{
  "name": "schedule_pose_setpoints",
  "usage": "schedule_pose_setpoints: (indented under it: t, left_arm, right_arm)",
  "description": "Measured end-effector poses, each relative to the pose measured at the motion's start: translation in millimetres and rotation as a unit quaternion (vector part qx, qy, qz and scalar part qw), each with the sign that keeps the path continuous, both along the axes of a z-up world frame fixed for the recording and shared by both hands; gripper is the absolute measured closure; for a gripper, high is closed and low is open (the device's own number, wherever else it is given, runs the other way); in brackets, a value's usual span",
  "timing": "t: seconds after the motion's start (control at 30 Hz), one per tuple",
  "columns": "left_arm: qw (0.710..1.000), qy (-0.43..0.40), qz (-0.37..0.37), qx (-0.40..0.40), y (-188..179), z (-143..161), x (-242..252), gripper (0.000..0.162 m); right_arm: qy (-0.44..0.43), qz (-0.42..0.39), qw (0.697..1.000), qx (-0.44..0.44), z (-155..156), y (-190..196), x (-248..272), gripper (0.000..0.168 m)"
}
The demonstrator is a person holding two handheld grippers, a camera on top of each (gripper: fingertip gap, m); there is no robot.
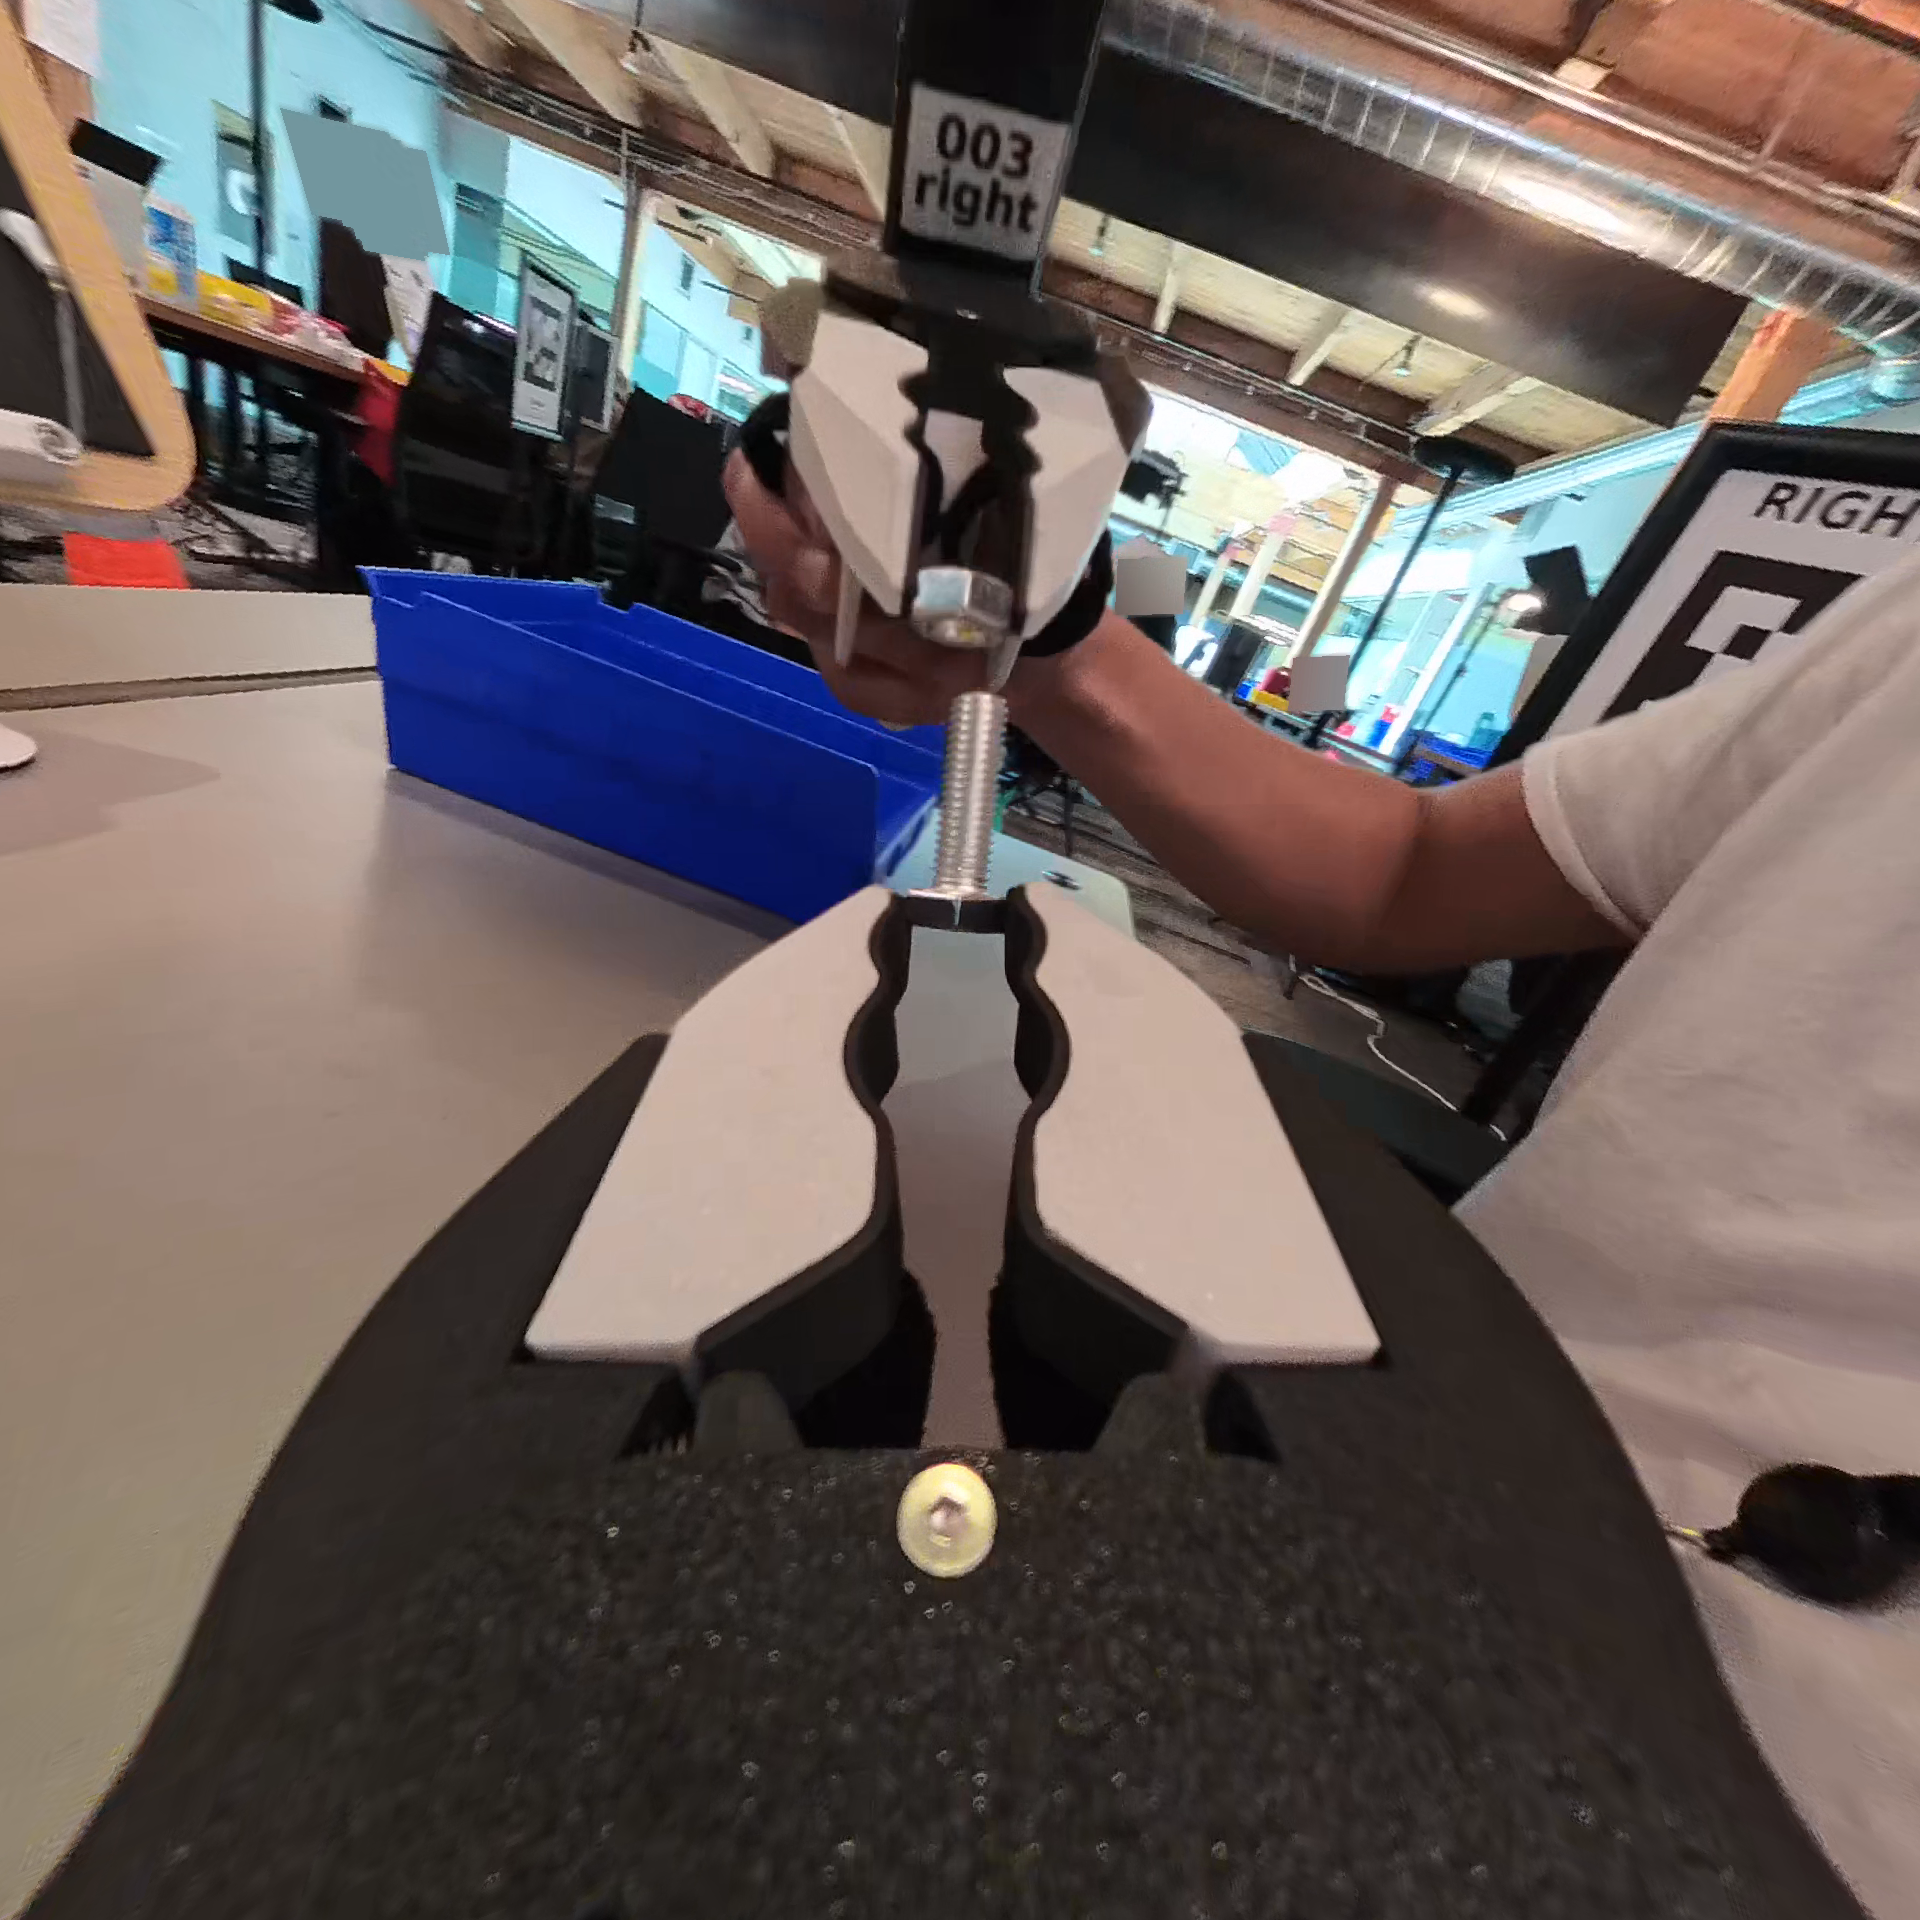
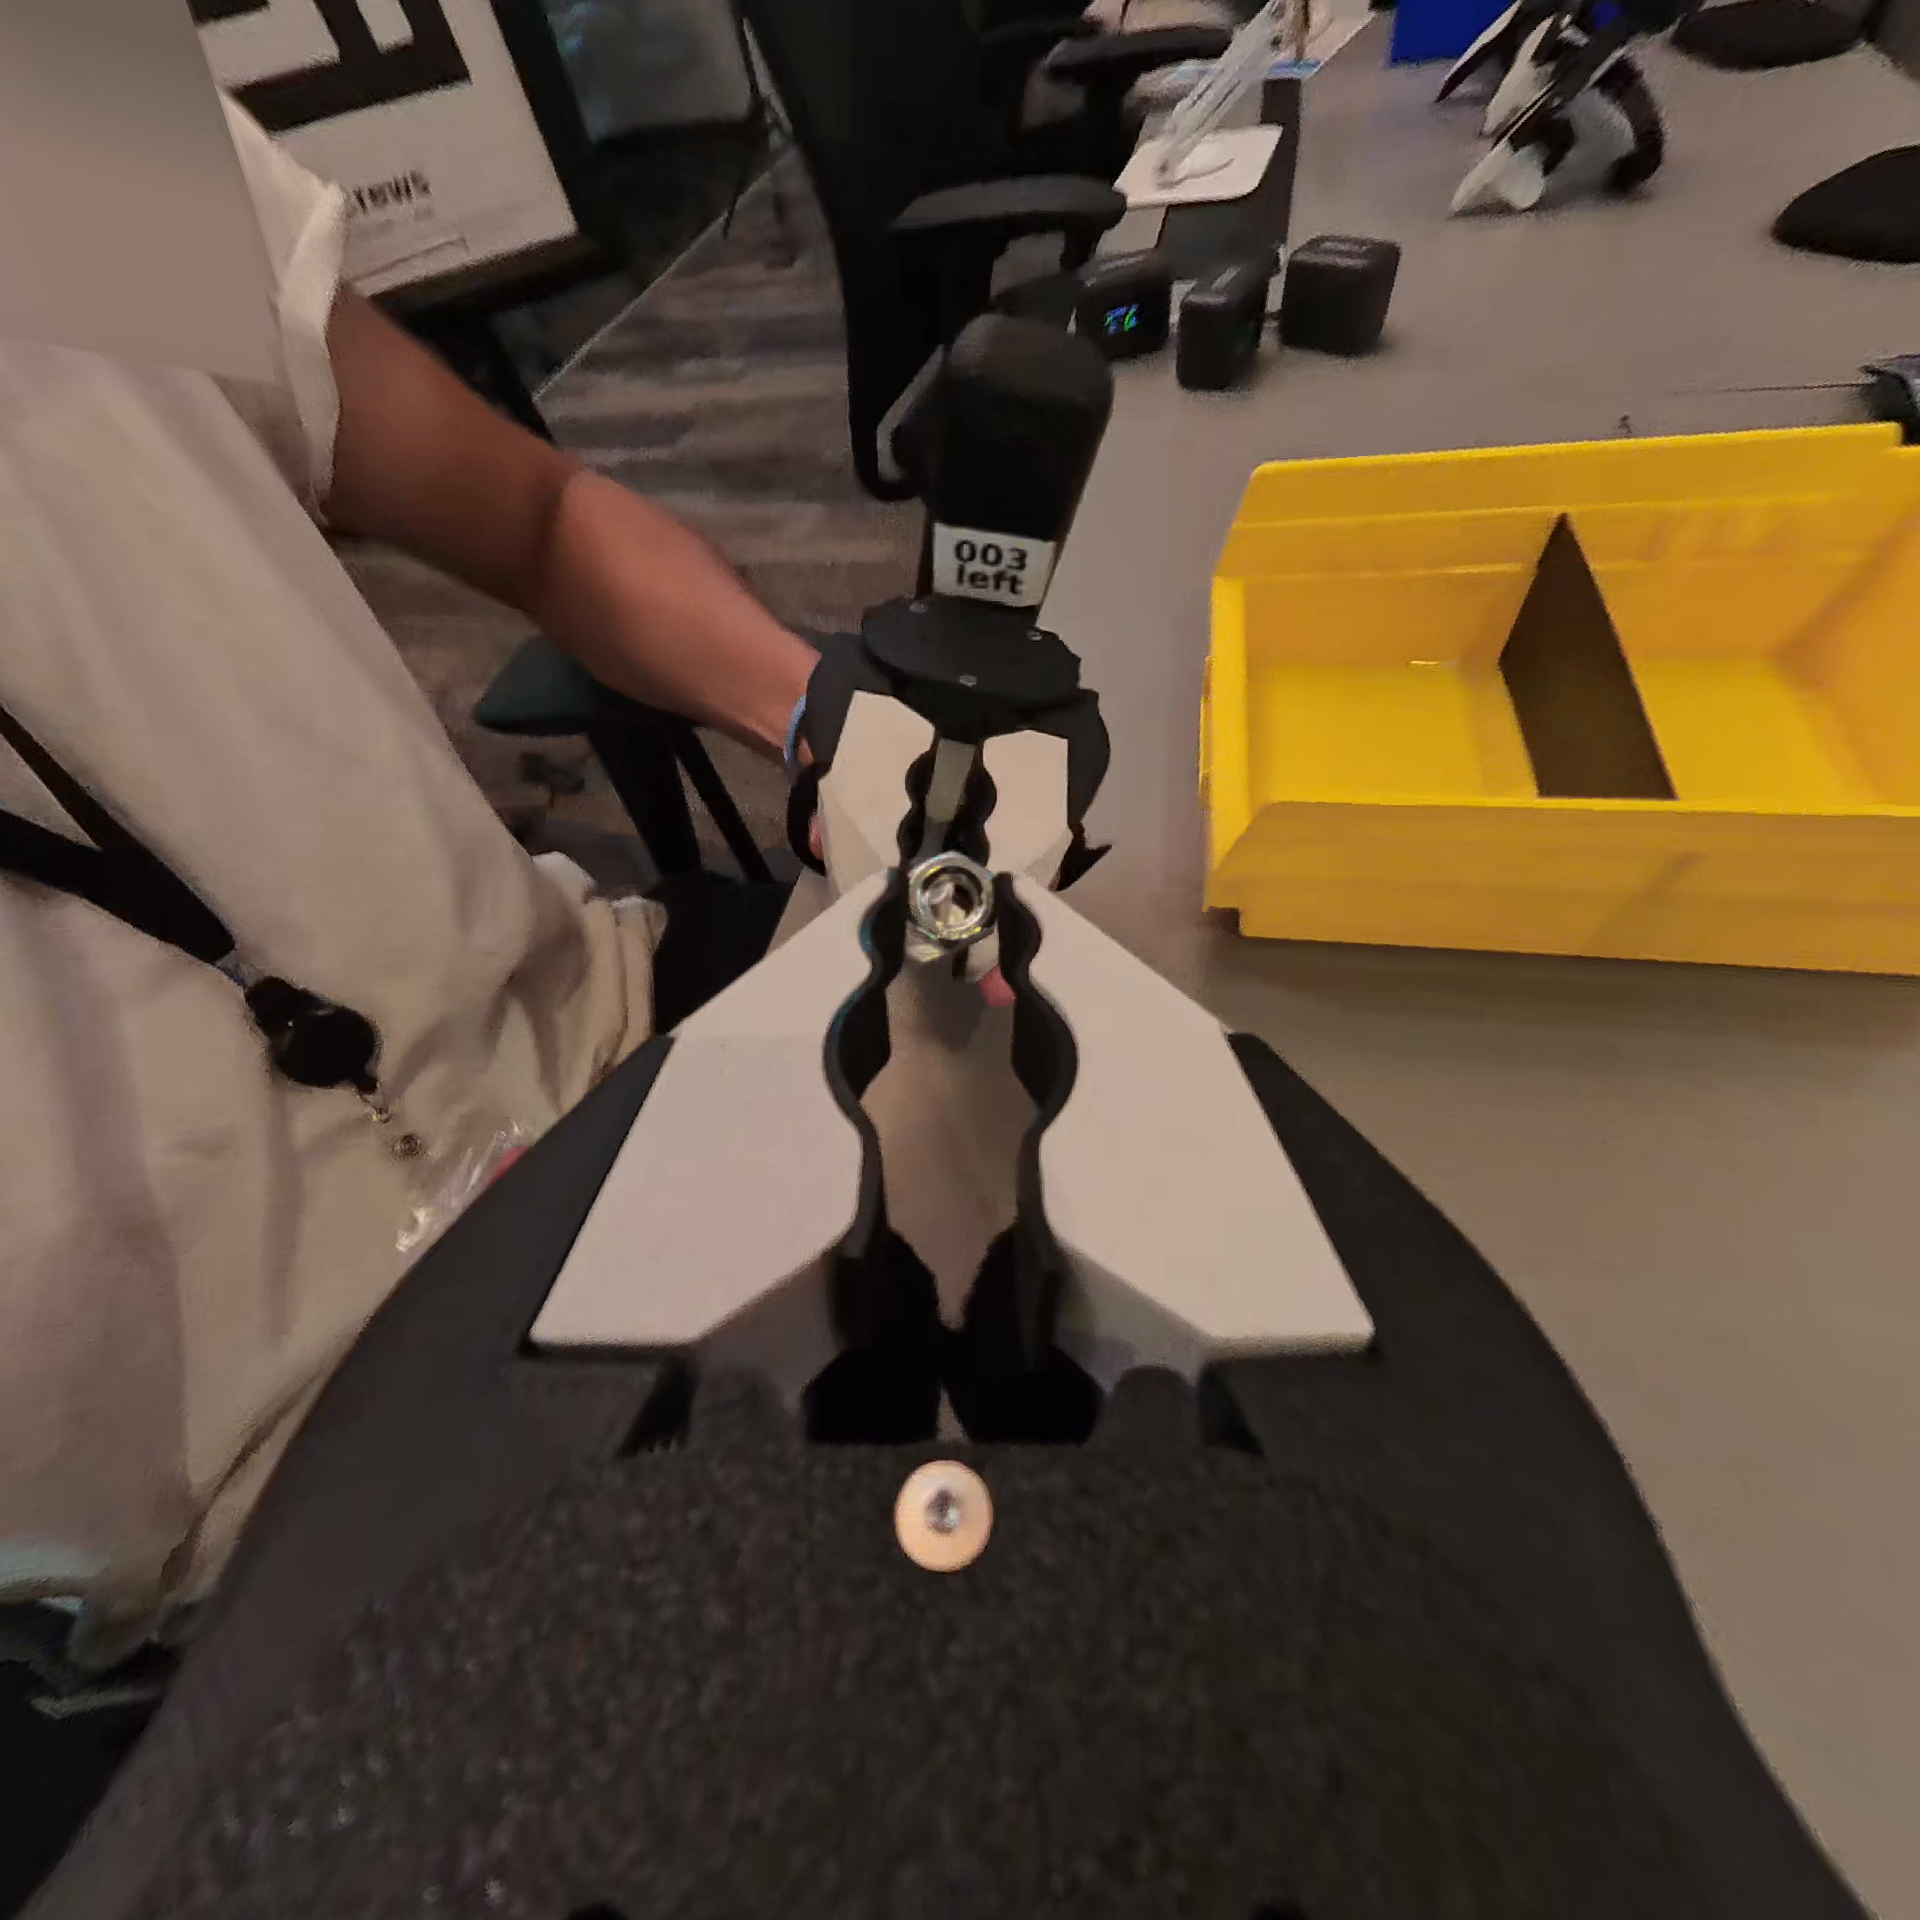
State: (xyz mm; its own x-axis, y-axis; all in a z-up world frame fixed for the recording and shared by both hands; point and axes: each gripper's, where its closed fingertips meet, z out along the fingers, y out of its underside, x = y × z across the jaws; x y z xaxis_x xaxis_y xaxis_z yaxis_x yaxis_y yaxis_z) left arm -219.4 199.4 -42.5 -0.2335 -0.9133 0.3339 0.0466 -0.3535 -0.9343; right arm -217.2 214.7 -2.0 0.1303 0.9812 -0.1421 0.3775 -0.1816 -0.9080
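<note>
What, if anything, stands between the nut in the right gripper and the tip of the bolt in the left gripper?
Nothing visible. The left gripper clamps the bolt by its head, shank bare. The right gripper holds the nut just off the bolt's tip, with only open air between. The blue bin lies behind.

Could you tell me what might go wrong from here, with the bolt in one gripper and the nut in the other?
1. The left gripper pinches the bolt only by its head at the very fingertips, so the bolt could tilt or slip.
2. The right gripper likewise holds the nut at its tips. In the left view the nut sits clear of the bolt's end, so a skewed approach might cross-thread it or knock it loose.
</note>
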Motion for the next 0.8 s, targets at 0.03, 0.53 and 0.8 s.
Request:
schedule_pose_setpoints:
  t: [0.03, 0.53, 0.8]
  left_arm:
    - [1.0, 0.002, -0.007, -0.001, -3, 0, 1, 0.144]
    - [0.973, -0.043, -0.188, -0.129, -34, 16, -18, 0.145]
    - [0.947, -0.071, -0.271, -0.159, -52, 29, -30, 0.145]
  right_arm:
    - [-0.01, 0.005, 1.0, 0.008, -3, -2, -3, 0.152]
    - [-0.009, 0.089, 0.996, 0.025, 2, -33, -25, 0.151]
    - [0.004, 0.141, 0.99, 0.005, 15, -49, -38, 0.152]
